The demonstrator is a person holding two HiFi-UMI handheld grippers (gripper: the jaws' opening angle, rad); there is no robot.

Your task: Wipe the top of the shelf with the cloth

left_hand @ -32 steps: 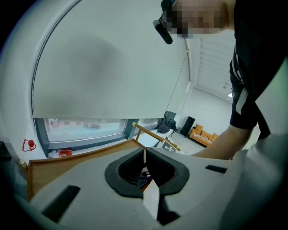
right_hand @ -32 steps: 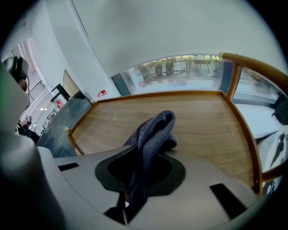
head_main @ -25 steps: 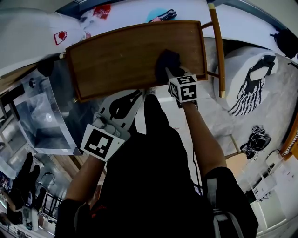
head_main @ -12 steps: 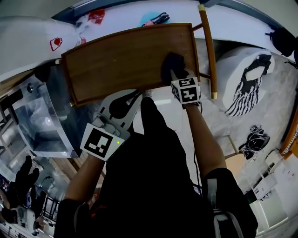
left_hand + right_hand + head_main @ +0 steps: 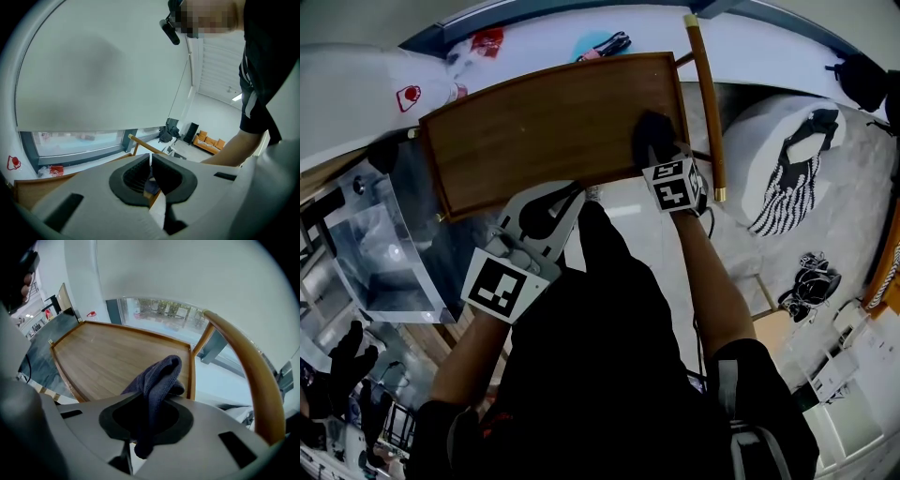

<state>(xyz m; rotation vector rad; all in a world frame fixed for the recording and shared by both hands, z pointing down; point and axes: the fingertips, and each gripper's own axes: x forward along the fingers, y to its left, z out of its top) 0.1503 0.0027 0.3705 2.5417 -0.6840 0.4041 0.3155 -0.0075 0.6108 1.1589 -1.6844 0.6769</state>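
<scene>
The shelf's top is a brown wooden tray-like board (image 5: pixel 534 122) with a raised rim, also seen in the right gripper view as the board (image 5: pixel 108 357). A dark blue cloth (image 5: pixel 654 139) rests on its right end. My right gripper (image 5: pixel 664 159) is shut on the cloth (image 5: pixel 157 380), which bunches up between the jaws. My left gripper (image 5: pixel 551 208) hangs just off the board's near edge, jaws closed together with nothing in them; in the left gripper view the left gripper (image 5: pixel 151 169) points toward the window.
A wooden rail (image 5: pixel 703 103) runs past the board's right end. A glass-sided case (image 5: pixel 380 244) stands at the left. A white seat with a striped item (image 5: pixel 787 178) lies to the right. Small items (image 5: pixel 600 42) sit on the windowsill beyond the shelf.
My right gripper has slid the cloth a little to the right and farther along the board. The left gripper has barely moved.
</scene>
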